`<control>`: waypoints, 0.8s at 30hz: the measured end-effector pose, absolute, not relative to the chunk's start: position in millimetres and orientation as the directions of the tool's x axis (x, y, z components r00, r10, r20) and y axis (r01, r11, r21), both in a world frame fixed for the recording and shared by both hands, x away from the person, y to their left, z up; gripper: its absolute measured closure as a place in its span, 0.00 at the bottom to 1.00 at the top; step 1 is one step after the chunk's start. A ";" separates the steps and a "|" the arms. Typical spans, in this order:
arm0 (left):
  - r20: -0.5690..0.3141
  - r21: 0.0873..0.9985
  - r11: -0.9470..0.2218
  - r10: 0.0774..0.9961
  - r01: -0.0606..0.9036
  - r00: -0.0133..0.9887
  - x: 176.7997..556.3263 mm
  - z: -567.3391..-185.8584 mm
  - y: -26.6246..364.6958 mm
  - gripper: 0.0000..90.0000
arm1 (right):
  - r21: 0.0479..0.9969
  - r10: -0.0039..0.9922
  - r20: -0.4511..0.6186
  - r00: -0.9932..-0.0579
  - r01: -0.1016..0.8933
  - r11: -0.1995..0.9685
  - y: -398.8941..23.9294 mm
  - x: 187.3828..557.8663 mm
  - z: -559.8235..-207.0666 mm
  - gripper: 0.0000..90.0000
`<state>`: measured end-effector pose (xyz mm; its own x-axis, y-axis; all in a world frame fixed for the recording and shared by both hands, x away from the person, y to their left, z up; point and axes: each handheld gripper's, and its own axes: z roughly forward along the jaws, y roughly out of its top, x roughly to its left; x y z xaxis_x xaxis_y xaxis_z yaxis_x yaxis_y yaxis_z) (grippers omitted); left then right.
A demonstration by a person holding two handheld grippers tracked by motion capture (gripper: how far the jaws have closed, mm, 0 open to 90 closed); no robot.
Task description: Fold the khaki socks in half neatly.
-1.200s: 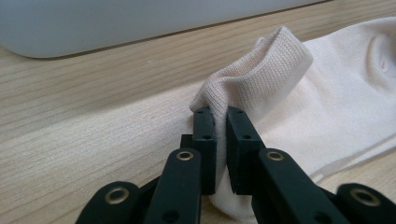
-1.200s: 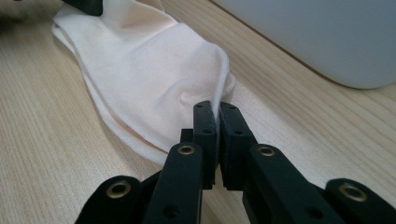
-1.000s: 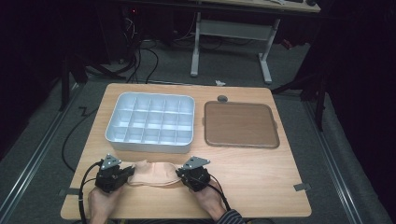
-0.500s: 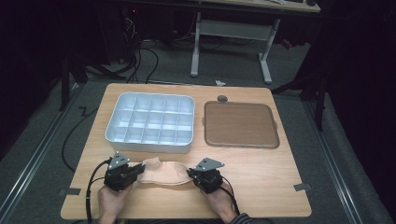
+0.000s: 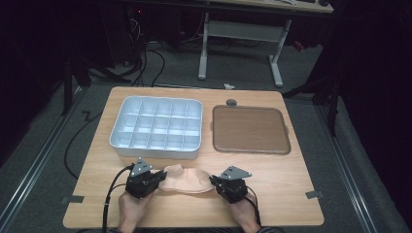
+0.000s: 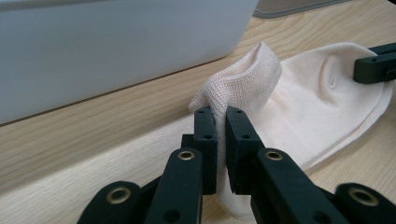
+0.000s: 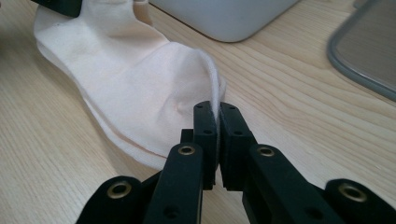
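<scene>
Both claws, left gripper [image 5: 156, 178] and right gripper [image 5: 214, 181], pinch the sock [image 5: 187, 178] near the table's [image 5: 291, 194] front edge; compartment tray [image 5: 158, 127] and brown tray [image 5: 250, 129] lie behind.

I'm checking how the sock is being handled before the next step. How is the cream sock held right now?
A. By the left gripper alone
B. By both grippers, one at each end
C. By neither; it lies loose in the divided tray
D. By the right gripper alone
B: the left gripper pinches one end of the sock and the right gripper pinches the other, each with its fingers closed on the fabric.
</scene>
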<state>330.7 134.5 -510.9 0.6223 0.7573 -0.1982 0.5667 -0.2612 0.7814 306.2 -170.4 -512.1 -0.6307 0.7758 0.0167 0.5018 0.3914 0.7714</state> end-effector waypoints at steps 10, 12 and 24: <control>-0.200 0.775 -0.281 0.742 0.567 0.640 333.9 -516.7 109.7 0.94 | 0.764 0.810 0.019 -0.586 0.531 0.367 -195.0 301.7 -515.5 0.97; -0.197 0.776 -0.280 0.743 0.565 0.639 334.3 -517.5 106.5 0.94 | 0.762 0.815 0.020 -0.580 0.536 0.363 -199.3 301.4 -516.6 0.97; -0.177 0.747 -0.316 0.753 0.585 0.633 338.1 -526.9 93.5 0.93 | 0.746 0.834 0.025 -0.551 0.566 0.351 -211.8 304.5 -523.8 0.96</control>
